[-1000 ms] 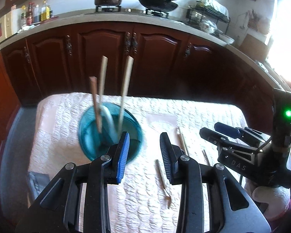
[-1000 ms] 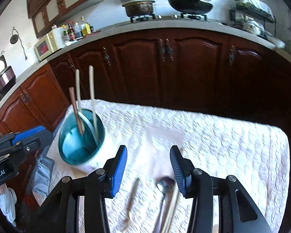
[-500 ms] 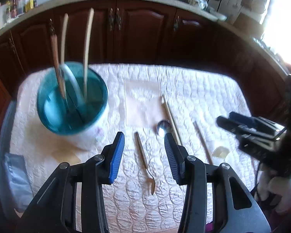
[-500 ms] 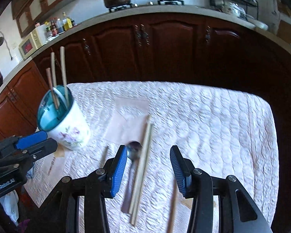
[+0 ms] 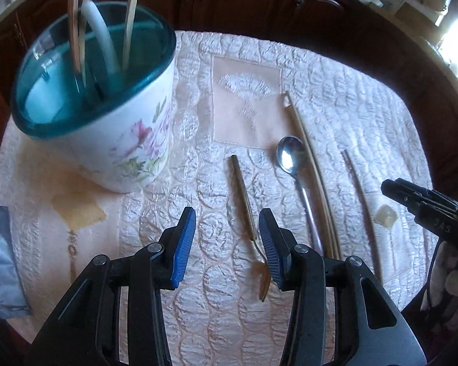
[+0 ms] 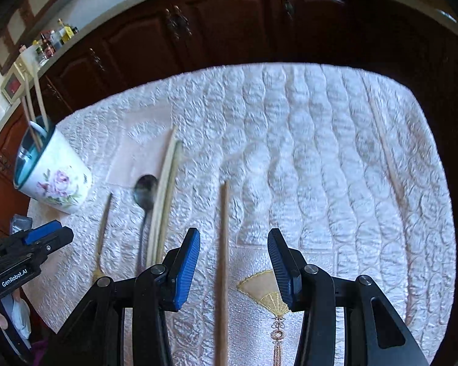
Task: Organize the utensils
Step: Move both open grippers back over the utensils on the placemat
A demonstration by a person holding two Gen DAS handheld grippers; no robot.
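A white floral cup with a teal inside (image 5: 119, 140) (image 6: 56, 180) stands at the table's left and holds chopsticks and a white spoon. On the cloth lie a small gold fork (image 5: 244, 195) (image 6: 102, 231), a metal spoon (image 5: 291, 158) (image 6: 145, 195), a pale chopstick pair (image 5: 311, 167) (image 6: 165, 195) and a brown chopstick (image 5: 358, 195) (image 6: 223, 244). My left gripper (image 5: 227, 238) is open, low over the fork's handle. My right gripper (image 6: 233, 262) is open, with the brown chopstick between its fingers.
A quilted white tablecloth (image 6: 305, 152) covers the table. Another chopstick (image 6: 386, 152) lies at the far right. A small pale block (image 5: 386, 215) lies near the right gripper. Dark wooden cabinets (image 6: 229, 21) stand behind. Grey cloth (image 5: 0, 259) lies at the left edge.
Both grippers have come down and forward toward the table. The left one now hangs over the fork, the right one over the brown chopstick. Both stay open.
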